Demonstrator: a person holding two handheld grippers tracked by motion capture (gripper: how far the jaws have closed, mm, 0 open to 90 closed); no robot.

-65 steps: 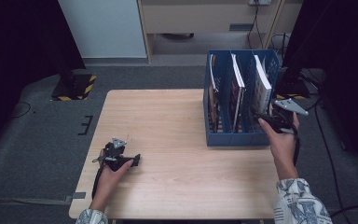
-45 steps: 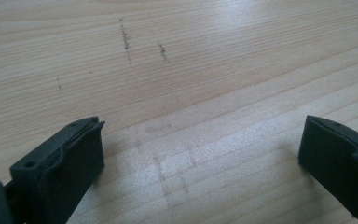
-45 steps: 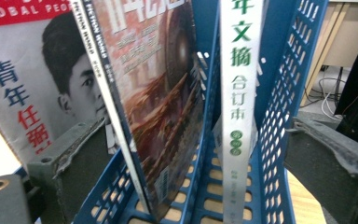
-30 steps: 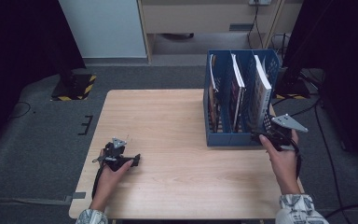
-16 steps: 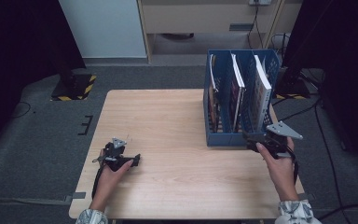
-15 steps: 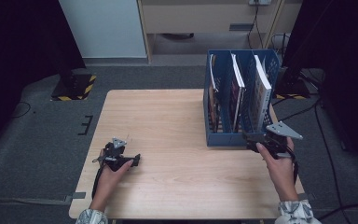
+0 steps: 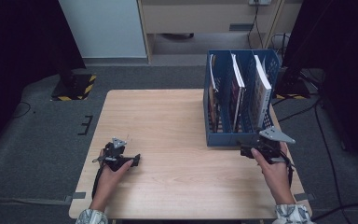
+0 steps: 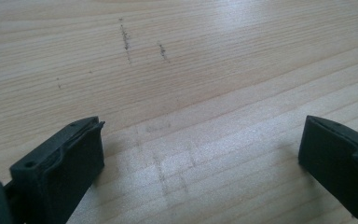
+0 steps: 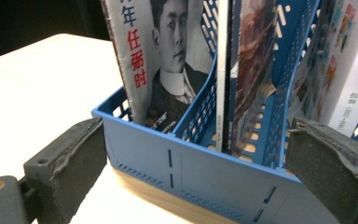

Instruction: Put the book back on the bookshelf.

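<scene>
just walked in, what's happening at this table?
A person works a two-jaw gripper in each hand at a light wooden table. The right gripper sits just in front of the blue plastic file rack holding upright magazines, jaws open and holding nothing. The left gripper rests near the table's front left, jaws open over bare wood. Nothing is grasped.

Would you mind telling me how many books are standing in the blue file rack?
3: one book in the left compartment, one in the middle, one in the right of the blue file rack. Thinner ones may be hidden.
</scene>
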